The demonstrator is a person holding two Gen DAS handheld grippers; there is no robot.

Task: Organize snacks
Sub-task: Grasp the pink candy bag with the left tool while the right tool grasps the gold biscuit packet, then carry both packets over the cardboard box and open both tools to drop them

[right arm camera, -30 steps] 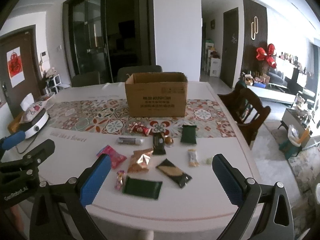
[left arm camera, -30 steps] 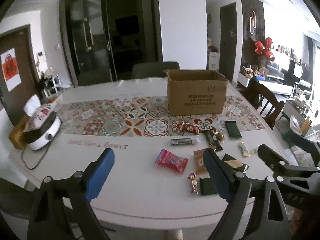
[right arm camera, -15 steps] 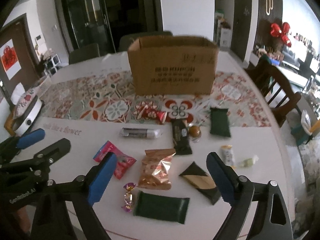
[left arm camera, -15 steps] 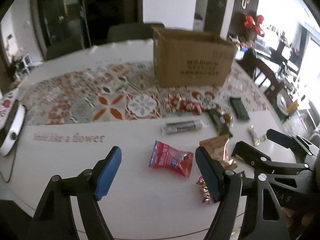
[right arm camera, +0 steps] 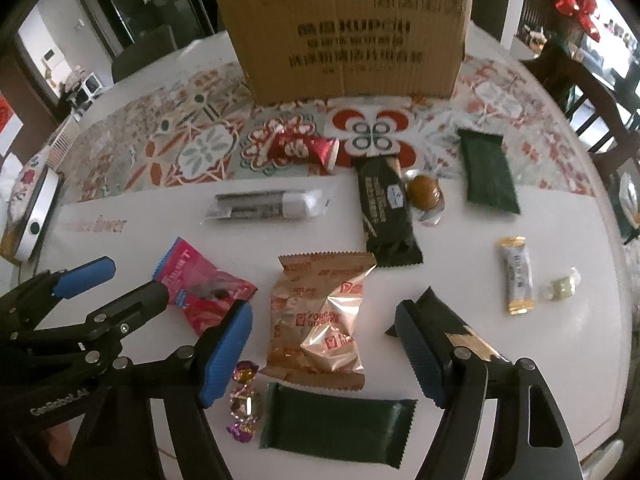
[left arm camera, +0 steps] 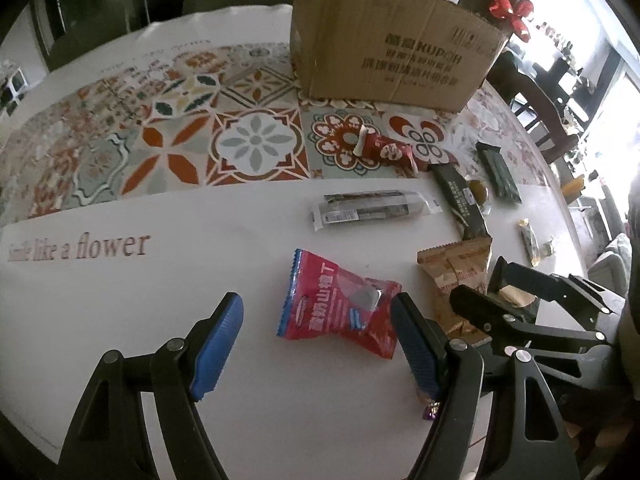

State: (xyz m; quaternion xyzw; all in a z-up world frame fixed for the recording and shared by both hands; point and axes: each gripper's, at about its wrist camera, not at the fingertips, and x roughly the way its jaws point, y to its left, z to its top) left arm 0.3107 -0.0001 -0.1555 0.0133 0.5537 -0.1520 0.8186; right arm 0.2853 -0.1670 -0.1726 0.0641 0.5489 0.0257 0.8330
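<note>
White dining table [right arm camera: 568, 352] with patterned tile runner [left arm camera: 180, 132]; cardboard box [right arm camera: 344, 36] at the far side. Red snack packet [left arm camera: 340, 312], crinkled, flat on the table between the spread jaws of the left gripper [left arm camera: 320, 352], untouched. Gold biscuit bag [right arm camera: 320, 320] lies between the right gripper [right arm camera: 328, 352] jaws, just closing, pads not touching. Nearby: dark green wrapper [right arm camera: 336, 424], purple candy [right arm camera: 244, 400], silver stick pack [right arm camera: 264, 204], black bar [right arm camera: 384, 208].

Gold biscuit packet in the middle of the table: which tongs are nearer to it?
Right. The right tongs straddle the gold biscuit packet, open and not gripping it. The left tongs sit to its left, around the red packet.
</note>
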